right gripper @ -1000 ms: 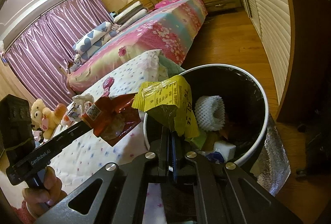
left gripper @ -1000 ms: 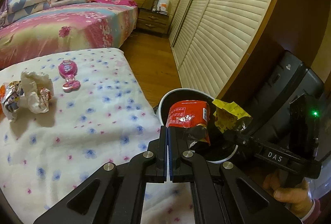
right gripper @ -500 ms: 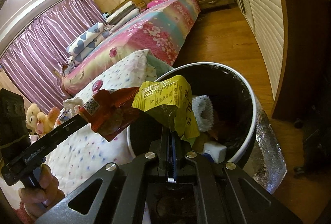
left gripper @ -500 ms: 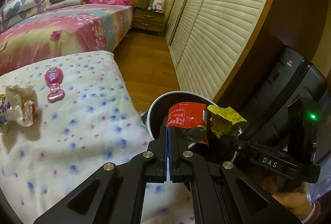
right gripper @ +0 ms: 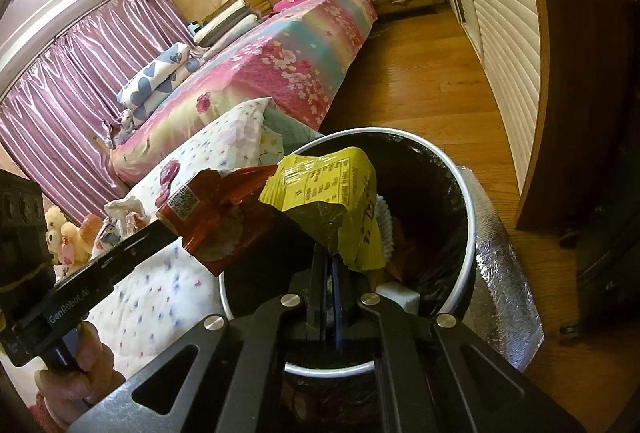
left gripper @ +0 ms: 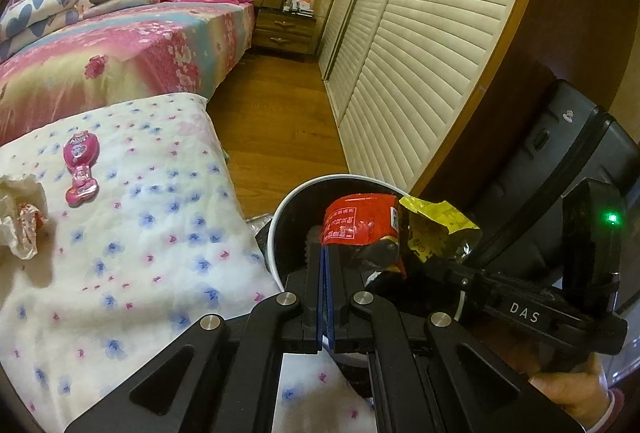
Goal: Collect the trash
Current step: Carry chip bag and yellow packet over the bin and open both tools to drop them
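Gripping a red wrapper [left gripper: 358, 219], the left gripper [left gripper: 325, 265] is holding it just over the mouth of the trash bin [right gripper: 466, 201], while the right gripper [right gripper: 329, 265] is pinching a yellow wrapper [right gripper: 332, 201] directly ahead of its own tips, also above the bin's opening; both sets of fingers are clenched tight on the crinkled film. The two wrappers are touching or nearly touching each other in the air, so releasing one at a time looks wiser than opening both at once, and each should probably be carried a little further past the near rim before letting go, since light foil can catch on a pad or drift onto the floor. Inside the bin, ahead of the right gripper, a white foam net [right gripper: 386, 229] and a white block [right gripper: 400, 295] are already lying. To the left of the left gripper, crumpled paper and wrappers [left gripper: 20, 213] are waiting on the flowered blanket [left gripper: 152, 233], near a pink toy [left gripper: 80, 167]. Readable writing is scarce: "DAS" on the right tool's body, "GenRobot.AI" on the left tool's, a QR code on the red wrapper, and fine print on both wrappers too small to make out.
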Demonstrator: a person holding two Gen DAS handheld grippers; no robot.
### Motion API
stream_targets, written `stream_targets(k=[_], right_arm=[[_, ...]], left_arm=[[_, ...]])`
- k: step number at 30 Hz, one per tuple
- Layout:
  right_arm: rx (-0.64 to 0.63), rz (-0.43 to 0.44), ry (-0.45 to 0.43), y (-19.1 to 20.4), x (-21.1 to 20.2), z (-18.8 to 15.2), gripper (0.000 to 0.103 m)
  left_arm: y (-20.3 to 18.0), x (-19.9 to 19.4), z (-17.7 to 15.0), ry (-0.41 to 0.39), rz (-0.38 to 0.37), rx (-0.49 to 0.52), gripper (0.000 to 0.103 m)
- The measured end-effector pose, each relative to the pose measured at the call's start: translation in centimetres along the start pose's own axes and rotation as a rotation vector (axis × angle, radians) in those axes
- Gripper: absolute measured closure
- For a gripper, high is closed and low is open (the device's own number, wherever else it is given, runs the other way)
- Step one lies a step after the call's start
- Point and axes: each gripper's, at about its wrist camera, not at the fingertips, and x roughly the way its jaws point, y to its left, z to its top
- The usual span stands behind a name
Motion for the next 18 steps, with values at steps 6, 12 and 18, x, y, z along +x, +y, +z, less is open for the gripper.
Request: stream_targets(k=[6,12,18], right_arm=[[0.0,-0.005,0.003,-0.2,0.2,0.4,0.101],[0.004,-0.013,0.006,-0.5,0.4,0.7,0.101],[0.014,-0.012,0.01,-0.8,0.5,0.9,0.096]], left_arm=[[-0.2,0.8,0.3,0.009,-0.003,-0.001,0.103],[-0.6,1.3,0.5,0.012,-0.011,0.008,0.103],[-0.6,1.7,0.7,0.026,-0.029,0.006,0.103]])
